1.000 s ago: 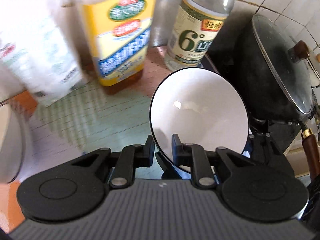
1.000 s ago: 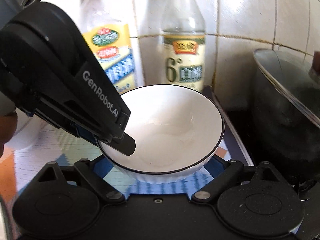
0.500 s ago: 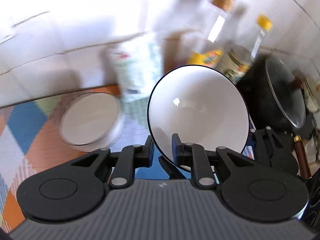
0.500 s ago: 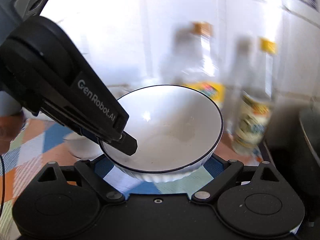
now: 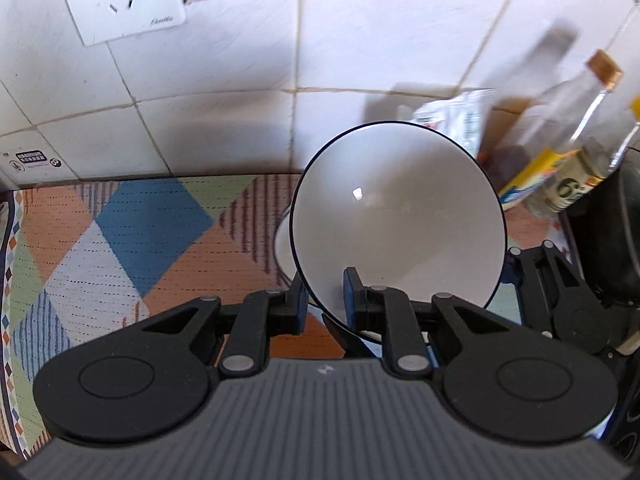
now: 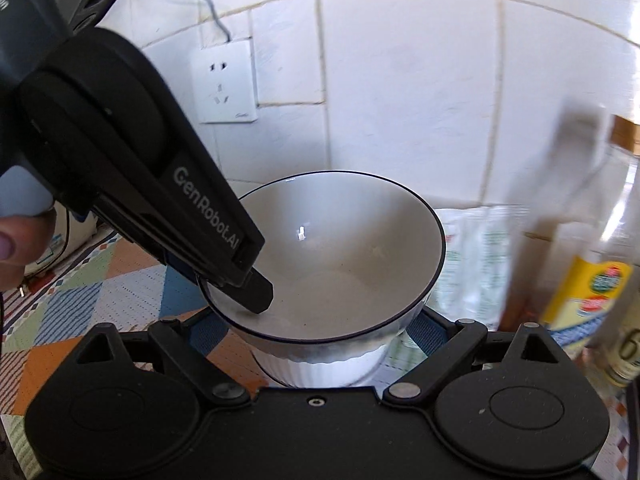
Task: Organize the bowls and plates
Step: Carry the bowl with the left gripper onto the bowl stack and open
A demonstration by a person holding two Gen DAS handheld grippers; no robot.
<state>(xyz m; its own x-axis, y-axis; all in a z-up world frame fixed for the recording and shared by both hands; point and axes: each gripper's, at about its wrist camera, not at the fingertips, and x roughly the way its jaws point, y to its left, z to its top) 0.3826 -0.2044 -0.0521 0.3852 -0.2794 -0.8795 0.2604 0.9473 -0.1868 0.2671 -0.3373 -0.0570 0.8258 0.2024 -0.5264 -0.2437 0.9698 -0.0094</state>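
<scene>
Left wrist: closed jaws pinch a glossy white bowl by its dark-edged rim.

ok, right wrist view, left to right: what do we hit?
Left gripper → wall socket → white bowl → plastic bag → yellow-labelled bottle.

My left wrist view looks steeply down, my right more level; both sit close on the same bowl and tiled wall.
</scene>
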